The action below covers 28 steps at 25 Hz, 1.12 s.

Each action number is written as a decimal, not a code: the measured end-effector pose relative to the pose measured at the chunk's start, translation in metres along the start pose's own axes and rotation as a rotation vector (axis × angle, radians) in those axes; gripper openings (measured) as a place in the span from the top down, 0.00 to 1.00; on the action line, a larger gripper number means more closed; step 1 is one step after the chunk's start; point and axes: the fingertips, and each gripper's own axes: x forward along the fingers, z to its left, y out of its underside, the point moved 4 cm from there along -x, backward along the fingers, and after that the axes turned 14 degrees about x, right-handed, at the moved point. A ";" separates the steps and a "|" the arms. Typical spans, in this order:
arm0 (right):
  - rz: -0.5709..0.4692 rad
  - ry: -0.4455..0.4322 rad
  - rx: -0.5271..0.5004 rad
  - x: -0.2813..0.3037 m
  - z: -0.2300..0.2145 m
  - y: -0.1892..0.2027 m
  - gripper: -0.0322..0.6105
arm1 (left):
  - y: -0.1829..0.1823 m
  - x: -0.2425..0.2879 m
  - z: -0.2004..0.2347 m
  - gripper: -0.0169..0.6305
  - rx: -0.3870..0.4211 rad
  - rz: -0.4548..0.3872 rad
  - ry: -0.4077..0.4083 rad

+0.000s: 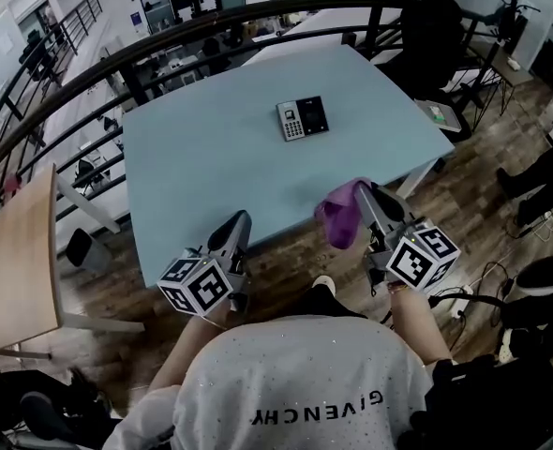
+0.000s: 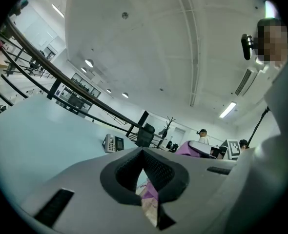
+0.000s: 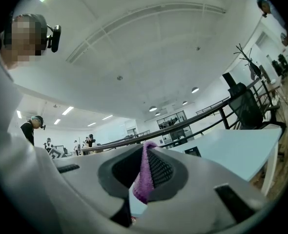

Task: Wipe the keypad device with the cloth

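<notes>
The right gripper point(image 1: 368, 193) clamps the purple cloth point(image 1: 340, 216). The left gripper point(image 1: 241, 221) is closed (apparently on nothing). The keypad device point(image 1: 303, 118) lies on the table point(image 1: 211, 167), well apart from both.

keypad device point(image 1: 302, 118) keys: too small to read | cloth point(image 3: 145, 174): partly hidden between right gripper point(image 3: 146, 146) jaws | person point(image 1: 295, 382): cut off at bottom edge

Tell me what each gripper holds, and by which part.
Right gripper is shut on the purple cloth, pinching a fold; the rest hangs free. Left gripper is shut, holding nothing.
</notes>
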 end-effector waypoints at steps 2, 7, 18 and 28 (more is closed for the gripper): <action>-0.004 -0.006 0.001 0.005 -0.002 -0.004 0.92 | -0.001 0.004 0.002 0.97 -0.018 -0.008 0.001; 0.001 -0.016 -0.006 0.036 -0.016 -0.011 0.92 | -0.005 0.019 0.017 0.97 -0.023 -0.039 0.024; 0.066 -0.083 -0.003 0.158 -0.072 -0.042 0.92 | -0.016 0.095 0.083 0.97 -0.007 0.011 -0.115; 0.179 -0.223 -0.035 0.248 -0.120 -0.066 0.92 | -0.043 0.158 0.124 0.97 -0.004 -0.052 -0.299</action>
